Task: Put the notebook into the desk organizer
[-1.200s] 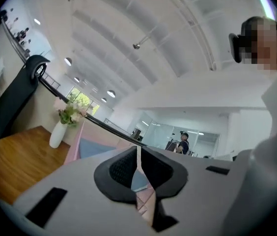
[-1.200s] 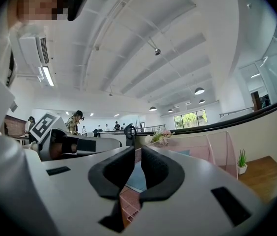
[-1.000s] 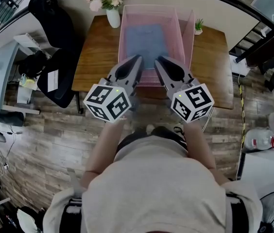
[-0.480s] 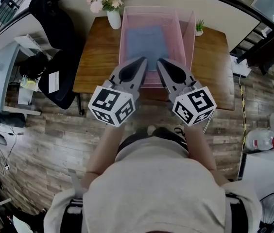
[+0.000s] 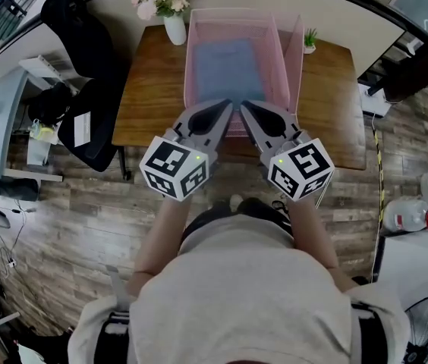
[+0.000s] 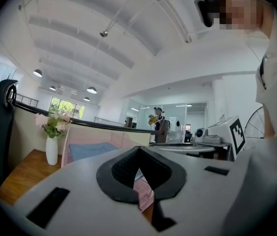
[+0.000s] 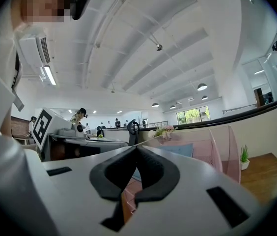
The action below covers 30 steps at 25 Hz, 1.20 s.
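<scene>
Head view, steeply down: brown worktop (image 5: 149,89) against a curved wall, pink organizer (image 5: 291,67) standing at its middle. Lying flat on the bottom of the big compartment, blue notebook (image 5: 229,63). By the organizer's far left corner, white vase (image 5: 176,30) of flowers. By its far right corner, small green plant (image 5: 309,40). Left of the worktop, black chair (image 5: 85,120) on a wood floor (image 5: 70,211).

Above the worktop's near edge, 2 claws side by side, tips angled toward each other and lying over the organizer's near end in this view. Left claw (image 5: 225,108): closed, tips pressed together, holding nothing. Right claw (image 5: 246,107): likewise closed and empty. Neither touching the notebook.

Left gripper view: jaw tips meeting at a point, only a small gap behind them, with a strip of pink organizer showing through. Beyond, the notebook inside the organizer and the vase to its left.

Right gripper view: same closed tips, nothing between them. Notebook and pink walls ahead, plant at far right on the worktop.
</scene>
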Motion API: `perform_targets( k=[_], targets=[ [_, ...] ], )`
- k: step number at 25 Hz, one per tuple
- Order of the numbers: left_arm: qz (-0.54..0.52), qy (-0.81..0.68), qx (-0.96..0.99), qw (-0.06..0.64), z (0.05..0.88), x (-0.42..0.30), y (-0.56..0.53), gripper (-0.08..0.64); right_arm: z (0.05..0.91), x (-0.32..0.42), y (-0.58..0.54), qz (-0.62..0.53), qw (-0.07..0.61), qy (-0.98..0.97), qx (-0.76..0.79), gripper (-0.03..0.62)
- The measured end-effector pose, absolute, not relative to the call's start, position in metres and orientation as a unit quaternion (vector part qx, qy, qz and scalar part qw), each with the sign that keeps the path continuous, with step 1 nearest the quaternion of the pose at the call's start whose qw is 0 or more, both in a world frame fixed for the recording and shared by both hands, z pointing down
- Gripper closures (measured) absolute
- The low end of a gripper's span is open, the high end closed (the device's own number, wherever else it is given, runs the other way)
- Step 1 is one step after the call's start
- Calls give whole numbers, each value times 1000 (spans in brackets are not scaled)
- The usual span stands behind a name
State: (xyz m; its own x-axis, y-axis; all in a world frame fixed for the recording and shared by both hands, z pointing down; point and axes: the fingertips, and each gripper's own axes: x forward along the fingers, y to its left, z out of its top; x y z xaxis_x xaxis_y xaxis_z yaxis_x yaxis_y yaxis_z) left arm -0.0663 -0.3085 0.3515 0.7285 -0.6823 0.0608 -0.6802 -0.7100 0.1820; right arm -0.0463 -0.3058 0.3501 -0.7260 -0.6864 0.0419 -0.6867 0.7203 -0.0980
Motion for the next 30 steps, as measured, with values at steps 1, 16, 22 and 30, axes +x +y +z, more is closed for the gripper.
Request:
perform_targets(
  k=[1, 16, 22, 30],
  targets=[
    [-2, -369, 924, 98, 353, -66, -308, 548, 352, -45, -305, 56, 4, -927, 370, 583],
    [34, -377, 919, 109, 367, -66, -312, 548, 373, -41, -306, 73, 31, -925, 371, 583],
    [37, -375, 918, 119, 370, -64, -312, 548, 371, -39, -309, 66, 30, -921, 382, 583],
    [46, -373, 918, 125, 374, -64, -311, 548, 370, -42, -306, 65, 30, -926, 371, 583]
  ],
)
